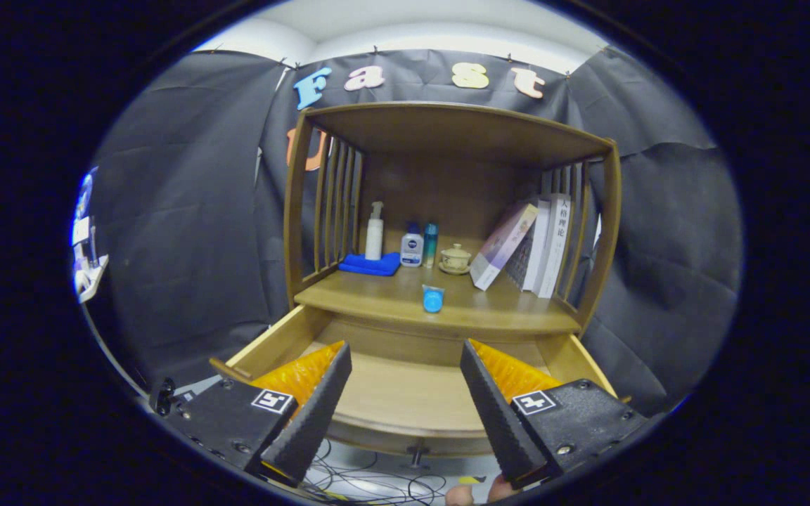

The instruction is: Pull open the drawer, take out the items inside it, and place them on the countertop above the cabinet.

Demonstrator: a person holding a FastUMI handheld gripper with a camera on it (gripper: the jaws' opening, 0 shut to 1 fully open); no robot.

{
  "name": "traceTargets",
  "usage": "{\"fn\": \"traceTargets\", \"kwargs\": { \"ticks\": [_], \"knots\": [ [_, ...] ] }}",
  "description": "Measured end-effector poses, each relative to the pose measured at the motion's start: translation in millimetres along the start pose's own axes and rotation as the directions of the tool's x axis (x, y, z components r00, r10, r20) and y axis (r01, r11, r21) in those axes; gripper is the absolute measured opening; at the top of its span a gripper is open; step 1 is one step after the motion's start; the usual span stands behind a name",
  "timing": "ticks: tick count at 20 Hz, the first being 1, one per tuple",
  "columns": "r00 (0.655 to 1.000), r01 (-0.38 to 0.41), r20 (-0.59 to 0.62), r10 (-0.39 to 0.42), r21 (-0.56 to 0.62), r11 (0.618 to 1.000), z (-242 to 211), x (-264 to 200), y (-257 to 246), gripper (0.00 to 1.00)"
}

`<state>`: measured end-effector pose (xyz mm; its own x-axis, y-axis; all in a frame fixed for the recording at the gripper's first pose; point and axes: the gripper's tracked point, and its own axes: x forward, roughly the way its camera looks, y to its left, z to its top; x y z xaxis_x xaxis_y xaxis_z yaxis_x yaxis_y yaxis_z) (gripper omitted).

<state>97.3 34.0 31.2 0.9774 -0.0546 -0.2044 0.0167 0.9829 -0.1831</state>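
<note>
The wooden cabinet's drawer (405,397) is pulled out toward me, and its pale bottom shows bare between my fingers. A small blue object with a clear top (432,299) stands on the countertop (489,309) above the drawer, near its front edge. My gripper (405,362) hovers over the drawer with its two black fingers wide apart and nothing between them. The left fingertip (338,358) and the right fingertip (472,358) sit above the drawer's back part, below the countertop edge.
At the back of the countertop are a folded blue cloth (371,264), a white pump bottle (375,232), a small white bottle (412,247), a teal bottle (431,244) and a lidded cup (455,258). Leaning books (531,242) fill the right side. Cables (370,481) lie on the floor below.
</note>
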Motion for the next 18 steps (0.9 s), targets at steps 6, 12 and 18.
{"fn": "traceTargets", "kwargs": {
  "ticks": [6,12,18],
  "knots": [
    [0.998,0.046,0.042,-0.045,-0.008,0.999,-56,-14,-12,0.98],
    [0.997,0.073,0.023,-0.073,-0.019,0.997,-105,-10,-9,0.98],
    [0.993,0.121,-0.003,-0.121,0.007,0.993,-136,6,-19,0.99]
  ]
}}
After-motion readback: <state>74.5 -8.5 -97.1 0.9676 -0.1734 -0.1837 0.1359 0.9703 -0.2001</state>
